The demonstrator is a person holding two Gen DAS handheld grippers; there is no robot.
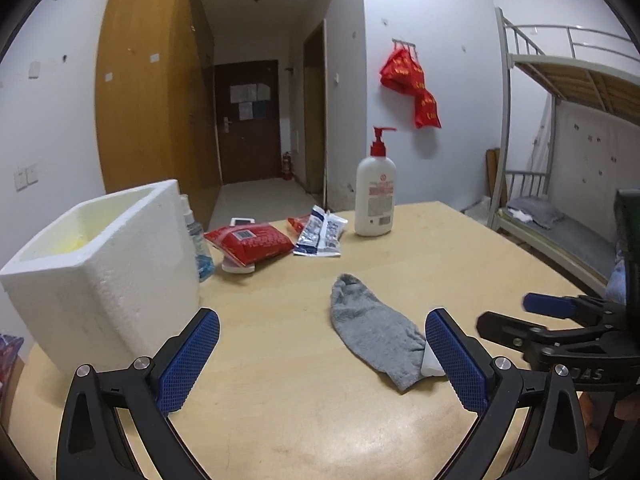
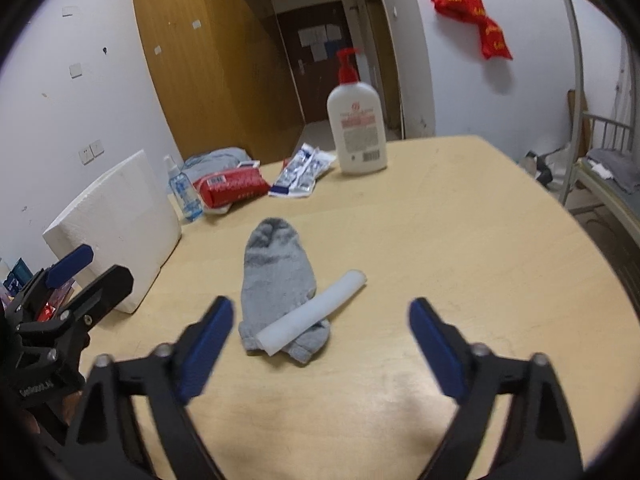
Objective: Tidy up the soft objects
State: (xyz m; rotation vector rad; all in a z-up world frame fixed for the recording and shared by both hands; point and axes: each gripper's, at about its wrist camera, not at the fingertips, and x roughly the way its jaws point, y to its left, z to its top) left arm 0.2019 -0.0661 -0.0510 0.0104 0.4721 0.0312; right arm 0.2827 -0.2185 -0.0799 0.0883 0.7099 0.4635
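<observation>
A grey sock (image 2: 276, 276) lies flat near the middle of the bench (image 2: 460, 240), toe end toward the far side, with a white tube-like piece (image 2: 312, 314) resting across its cuff end. The right hand-held gripper (image 2: 320, 344) is held just short of the cuff, spread wide with nothing between its pads. The left hand-held gripper (image 1: 320, 364) is also spread and empty, with the sock just inside its right finger (image 1: 452, 364).

The step in hand is judged to be the approach to pick up the sock. The white piece should be dealt with first or avoided, so that only fabric is pinched. A low bite at the cuff, with the pads brought down close to the bench before closing, is advised, since the thin knit will slip from a shallow pinch. The white foam box (image 1: 100, 264) at the left is taken as the likely destination; this is a guess.

Writing: print is visible on the white pump bottle (image 2: 358, 124), the red packet (image 2: 232, 186) and the blue-and-white sachets (image 2: 302, 172), but none can be read. Partial letters "OAS" are seen on the right gripper's body in the left wrist view.
</observation>
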